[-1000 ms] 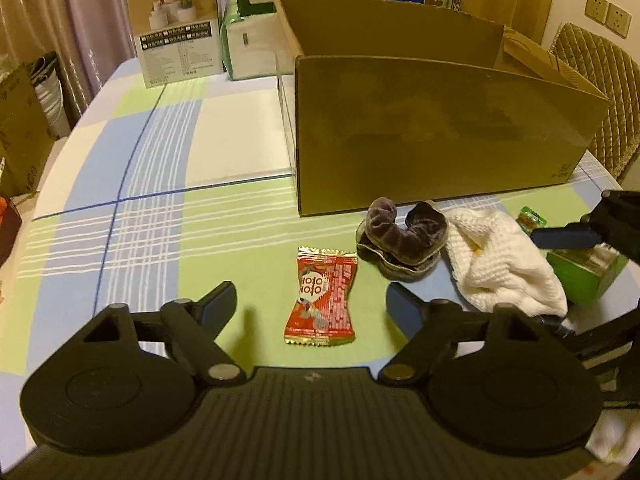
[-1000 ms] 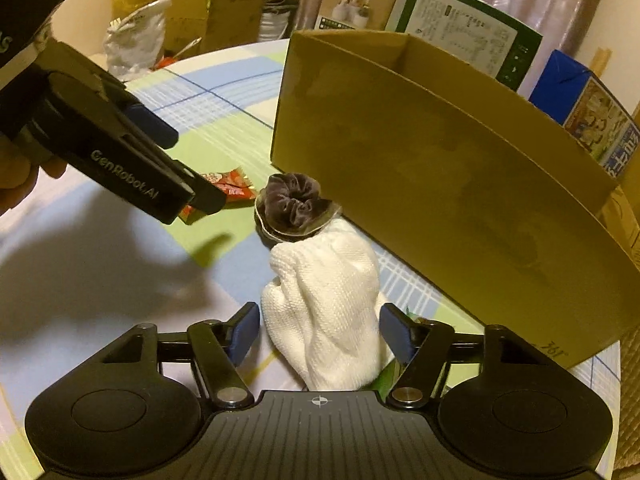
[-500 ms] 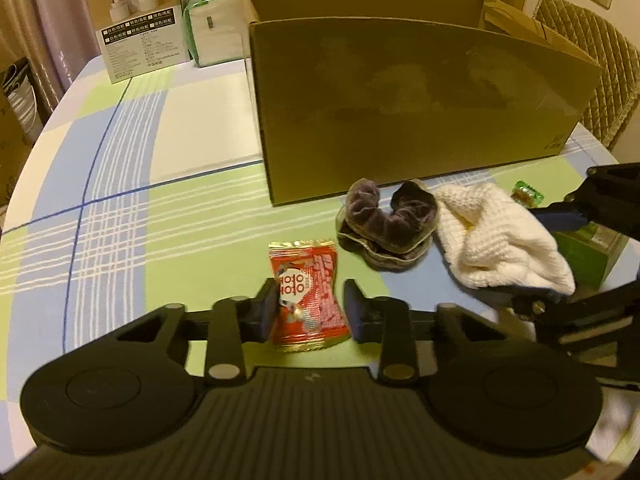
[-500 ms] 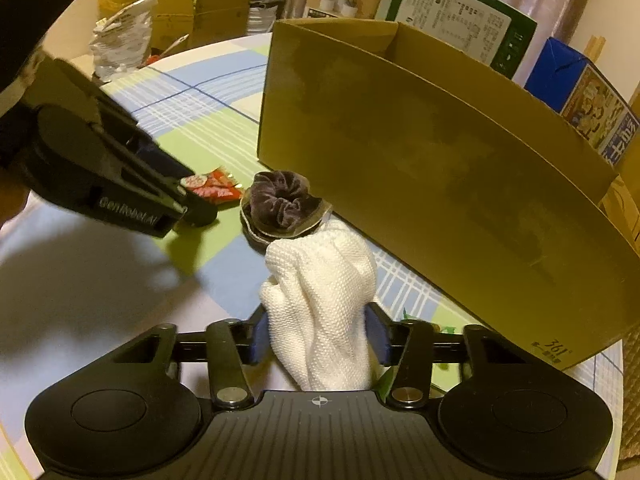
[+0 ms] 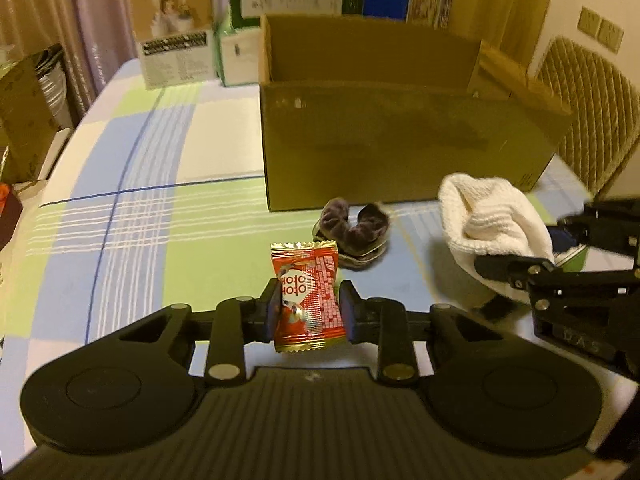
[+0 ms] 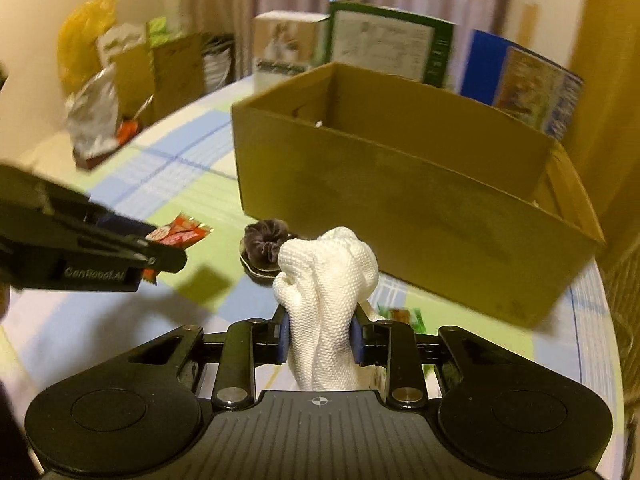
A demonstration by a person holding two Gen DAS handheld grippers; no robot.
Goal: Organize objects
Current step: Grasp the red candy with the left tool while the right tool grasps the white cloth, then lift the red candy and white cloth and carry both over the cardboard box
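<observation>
My left gripper (image 5: 308, 314) is shut on a red snack packet (image 5: 306, 294) and holds it above the checked tablecloth. The right gripper (image 6: 320, 338) is shut on a white knitted cloth (image 6: 326, 292), lifted off the table; the same cloth (image 5: 488, 216) hangs at the right of the left wrist view. A dark purple scrunchie (image 5: 354, 232) lies on the cloth between them, in front of the open cardboard box (image 5: 400, 144). In the right wrist view the scrunchie (image 6: 264, 242) sits just beyond the white cloth, and the box (image 6: 400, 208) stands behind it.
A small green packet (image 6: 402, 316) lies on the table under the right gripper. Printed cartons (image 5: 176, 56) and books (image 6: 388, 48) stand behind the box. Bags and a brown box (image 6: 100, 92) sit off the table's far left. A padded chair (image 5: 588, 92) is at the right.
Both grippers closed from open: the left on the red packet, the right on the white cloth. Both have since lifted their loads off the table.
</observation>
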